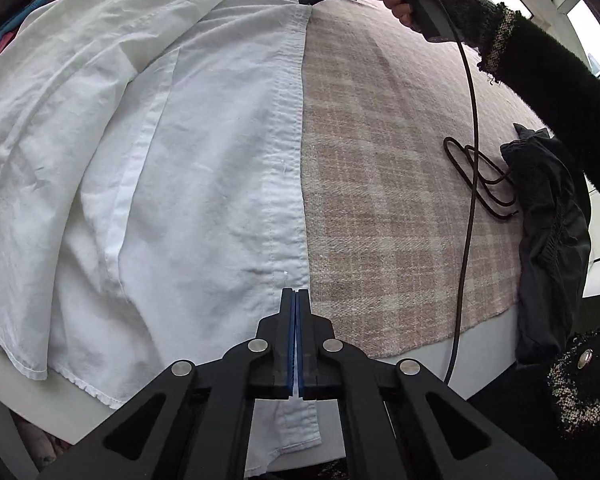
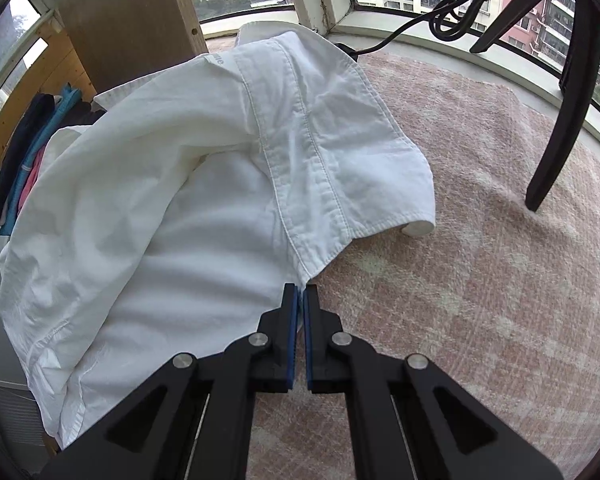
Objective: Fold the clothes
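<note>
White shirt (image 1: 148, 160) lies spread on the pink plaid cloth (image 1: 400, 180) covering the table; its button placket runs lengthwise, straight away from the left gripper (image 1: 295, 296); left jaws clenched on the placket at the hem end; right gripper (image 2: 301, 290) pinches the same edge just below the collar (image 2: 340, 152), probably cloth between the pads; right view alone shows the collar; left view alone shows the whole placket, dark garment (image 1: 552, 240).

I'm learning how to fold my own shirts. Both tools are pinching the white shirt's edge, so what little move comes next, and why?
Probably lift both tools together and carry the edge leftward over the shirt. The left tool and right tool are both shut on the white shirt along its button strip, at the hem end and near the collar, and that edge lies straight on the pink blanket, ready to fold.
</note>
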`<state>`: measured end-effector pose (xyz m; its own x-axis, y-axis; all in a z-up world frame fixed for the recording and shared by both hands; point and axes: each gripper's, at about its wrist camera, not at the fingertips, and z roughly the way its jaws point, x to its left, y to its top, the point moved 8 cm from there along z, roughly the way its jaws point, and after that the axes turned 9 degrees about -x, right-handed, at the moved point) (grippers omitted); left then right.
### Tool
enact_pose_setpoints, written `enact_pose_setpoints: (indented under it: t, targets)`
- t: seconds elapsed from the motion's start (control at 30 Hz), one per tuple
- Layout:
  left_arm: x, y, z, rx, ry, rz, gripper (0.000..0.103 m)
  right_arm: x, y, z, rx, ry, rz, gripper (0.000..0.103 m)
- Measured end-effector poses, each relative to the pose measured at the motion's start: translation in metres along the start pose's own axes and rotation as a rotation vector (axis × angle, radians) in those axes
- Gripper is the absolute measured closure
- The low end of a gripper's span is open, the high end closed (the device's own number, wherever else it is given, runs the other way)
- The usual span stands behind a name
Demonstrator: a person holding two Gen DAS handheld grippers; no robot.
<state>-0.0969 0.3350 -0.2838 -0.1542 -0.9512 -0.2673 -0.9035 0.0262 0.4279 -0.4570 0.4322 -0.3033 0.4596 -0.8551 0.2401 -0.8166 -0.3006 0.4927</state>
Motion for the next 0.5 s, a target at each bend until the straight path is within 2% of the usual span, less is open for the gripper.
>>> enact_pose_setpoints:
  t: [0.03, 0.1, 0.2, 0.3, 0.43, 0.5]
  targets:
    - [-0.004, 0.001, -0.006, -0.015, -0.046, 0.007, 0.103, 0.000, 0.000, -0.002, -0.005, 0.001, 0.000, 0.100]
    - [-0.009, 0.005, -0.019, -0.039, -0.079, 0.003, 0.103, 0.000, 0.000, -0.005, -0.019, 0.004, -0.004, 0.100]
    - [-0.003, 0.009, -0.023, -0.049, 0.033, 0.057, 0.103, -0.003, -0.003, -0.006, -0.010, 0.024, 0.019, 0.100]
    - [0.002, 0.009, -0.005, -0.002, 0.086, 0.064, 0.081, -0.004, -0.008, -0.003, 0.007, 0.034, 0.032, 0.100]
    - [-0.006, 0.010, 0.026, 0.048, 0.166, 0.146, 0.072, -0.005, -0.009, -0.005, 0.014, 0.025, 0.032, 0.099]
    - [-0.008, 0.011, 0.029, 0.049, 0.185, 0.199, 0.070, -0.002, 0.009, 0.006, 0.019, 0.029, 0.037, 0.099]
